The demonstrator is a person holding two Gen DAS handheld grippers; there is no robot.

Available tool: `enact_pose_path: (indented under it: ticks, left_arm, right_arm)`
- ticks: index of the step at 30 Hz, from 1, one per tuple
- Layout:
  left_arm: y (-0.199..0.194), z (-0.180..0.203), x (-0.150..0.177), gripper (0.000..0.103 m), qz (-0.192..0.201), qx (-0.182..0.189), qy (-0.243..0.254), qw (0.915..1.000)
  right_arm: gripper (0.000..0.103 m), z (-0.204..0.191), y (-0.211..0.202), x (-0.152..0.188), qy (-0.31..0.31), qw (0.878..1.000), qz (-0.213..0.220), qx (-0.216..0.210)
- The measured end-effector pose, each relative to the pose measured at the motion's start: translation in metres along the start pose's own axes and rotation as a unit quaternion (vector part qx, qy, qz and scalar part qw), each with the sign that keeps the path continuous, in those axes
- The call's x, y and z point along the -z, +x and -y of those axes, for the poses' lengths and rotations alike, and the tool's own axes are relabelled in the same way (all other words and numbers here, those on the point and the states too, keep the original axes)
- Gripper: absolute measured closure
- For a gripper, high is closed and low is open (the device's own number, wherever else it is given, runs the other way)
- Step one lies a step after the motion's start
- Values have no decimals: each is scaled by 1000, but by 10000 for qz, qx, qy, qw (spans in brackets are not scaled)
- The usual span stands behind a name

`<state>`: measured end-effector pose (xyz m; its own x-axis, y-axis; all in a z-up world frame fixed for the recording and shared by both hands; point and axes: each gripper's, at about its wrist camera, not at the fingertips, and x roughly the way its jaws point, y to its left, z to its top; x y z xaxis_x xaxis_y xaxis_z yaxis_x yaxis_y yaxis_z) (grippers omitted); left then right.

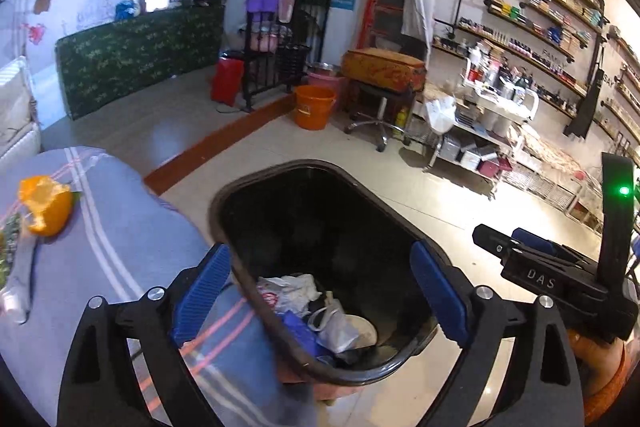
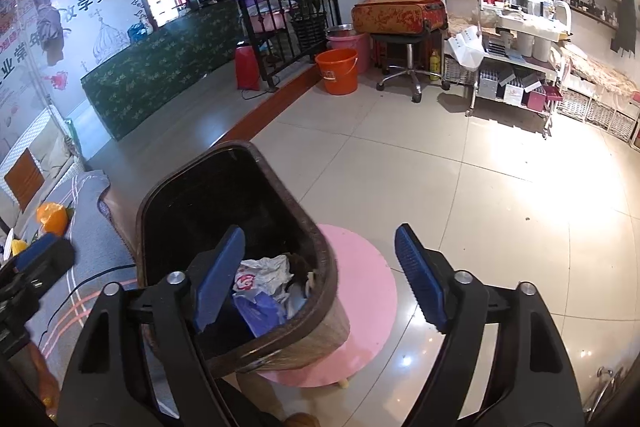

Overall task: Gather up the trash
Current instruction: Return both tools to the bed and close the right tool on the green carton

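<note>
A dark brown bin (image 1: 280,169) stands beside the table, and in the right wrist view the bin (image 2: 320,251) rests on a pink round stool (image 2: 364,291). Crumpled white and blue wrappers (image 1: 316,303) lie at its bottom, the same wrappers (image 2: 260,279) showing from the right. My left gripper (image 1: 322,291) hangs open over the bin's mouth, nothing between its fingers. My right gripper (image 2: 320,267) is open too, straddling the bin's right rim, empty. An orange peel (image 1: 48,207) sits on the striped tablecloth (image 1: 120,227) at the left.
An orange bucket (image 2: 338,71) and a pink bucket (image 2: 348,39) stand on the tiled floor behind. A swivel stool with a red suitcase (image 2: 400,13) and a white trolley (image 2: 516,67) line the back right. A green-covered counter (image 2: 160,67) is at the back left.
</note>
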<state>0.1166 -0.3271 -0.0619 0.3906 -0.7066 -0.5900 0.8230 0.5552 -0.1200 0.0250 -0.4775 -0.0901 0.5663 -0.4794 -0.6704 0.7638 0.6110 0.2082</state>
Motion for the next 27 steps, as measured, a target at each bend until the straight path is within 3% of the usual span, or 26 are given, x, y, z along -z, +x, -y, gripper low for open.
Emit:
enact_pose_path:
  ticks: [9,15,21,27]
  left_arm:
    - [-45,-48,17,6,134,-981,-380,9944]
    - [-71,-92,34,6,-55,-1675,-695,9834]
    - [-105,-145,55,6,-121,-2303,-1174,9659]
    - [-141,-191,78,6,-168,-2998,-1447,9428]
  right_arm:
    - [24,-65,7,14,-434,9964,-303,-659]
    - [22,-125,7,33,-854,9868,-586,-1246]
    - [22,-193,1,55,-1331,9701,-794,-1869]
    - [22,-272,-10,68,-1964,9415,-976,-2560]
